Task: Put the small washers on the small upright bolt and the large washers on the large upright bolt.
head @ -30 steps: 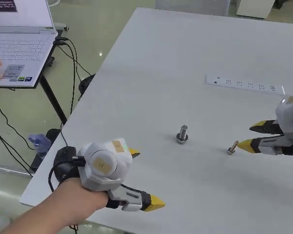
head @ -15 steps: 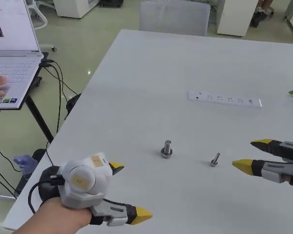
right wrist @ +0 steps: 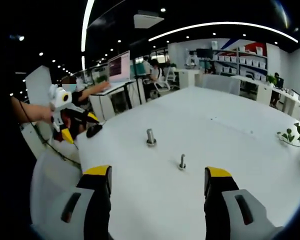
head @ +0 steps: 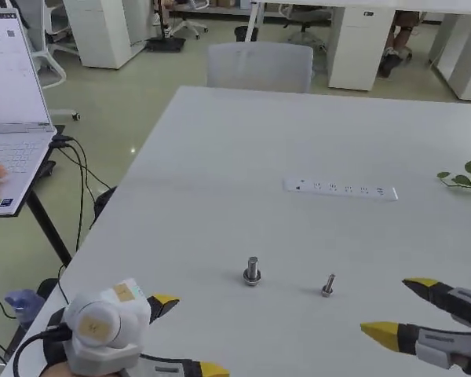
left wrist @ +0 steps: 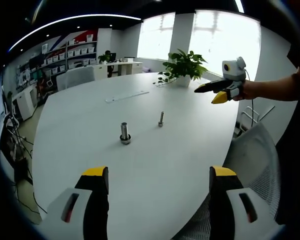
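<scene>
Head view: white table (head: 220, 157), seen from above.
- large bolt (head: 252, 271), upright near the table's middle, with a wider ring at its foot; whether that is a washer or the bolt's head cannot be told.
- small bolt (head: 328, 285), upright, near the large one on its right, apart from it.
- power strip (head: 340, 188), lying flat beyond both bolts.
- left gripper (head: 187, 336), at the near left edge, yellow-tipped jaws apart, nothing between them.
- right gripper (head: 399, 308), at the near right, jaws apart and empty, well short of the small bolt.
- laptop (head: 8, 149) on a stand left of the table; chair (head: 259, 67) at the far end; plant (head: 463, 177) leaves at the right edge.

Left gripper view: left gripper (left wrist: 159, 172) jaws spread wide above the table. Large bolt (left wrist: 125, 133) and small bolt (left wrist: 161, 119) stand ahead; right gripper (left wrist: 222, 90) is held above the table's edge.

Right gripper view: right gripper (right wrist: 157, 172) jaws spread wide, small bolt (right wrist: 182, 161) just ahead between them, large bolt (right wrist: 150, 137) farther on, left gripper (right wrist: 80, 126) at the left.
</scene>
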Available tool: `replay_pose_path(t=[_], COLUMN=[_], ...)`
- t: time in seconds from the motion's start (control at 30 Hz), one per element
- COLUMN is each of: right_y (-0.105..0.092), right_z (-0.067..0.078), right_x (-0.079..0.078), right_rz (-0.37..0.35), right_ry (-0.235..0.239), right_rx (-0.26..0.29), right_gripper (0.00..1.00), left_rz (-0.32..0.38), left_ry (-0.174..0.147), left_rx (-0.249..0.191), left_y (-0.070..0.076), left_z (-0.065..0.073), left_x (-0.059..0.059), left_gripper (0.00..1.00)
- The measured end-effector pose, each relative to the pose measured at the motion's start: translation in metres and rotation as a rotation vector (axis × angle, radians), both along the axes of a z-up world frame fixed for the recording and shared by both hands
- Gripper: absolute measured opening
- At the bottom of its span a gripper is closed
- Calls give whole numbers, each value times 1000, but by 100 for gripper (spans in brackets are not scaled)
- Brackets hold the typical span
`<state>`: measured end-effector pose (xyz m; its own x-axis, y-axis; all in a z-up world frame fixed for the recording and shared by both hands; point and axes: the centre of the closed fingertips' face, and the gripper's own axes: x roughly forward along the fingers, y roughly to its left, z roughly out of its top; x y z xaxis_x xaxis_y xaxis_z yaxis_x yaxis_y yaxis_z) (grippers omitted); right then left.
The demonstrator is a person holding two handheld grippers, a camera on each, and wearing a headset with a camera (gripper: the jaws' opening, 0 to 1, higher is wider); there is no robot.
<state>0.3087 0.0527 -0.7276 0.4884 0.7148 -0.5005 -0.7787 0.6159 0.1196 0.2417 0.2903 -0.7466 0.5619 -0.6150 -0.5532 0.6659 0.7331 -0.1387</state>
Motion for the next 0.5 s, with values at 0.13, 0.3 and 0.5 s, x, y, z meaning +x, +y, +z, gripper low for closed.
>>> replay_pose_path(t=[0.13,0.3,0.5], right_y=[-4,-13,-18], right_z=[-22,-34,-51], right_x=[-16,-32,-50], right_rz=[5,2,30], right_ry=[43,46,61], right_rx=[-18,-9,-40], right_gripper=[80,86,95], left_rz=[52,70,87], left_ry=[3,7,9], left_rx=[-91,-104,-104], left_y=[-1,2,4], left_z=[3,-2,-3], left_x=[0,-6,-14], left_gripper=[83,83,83])
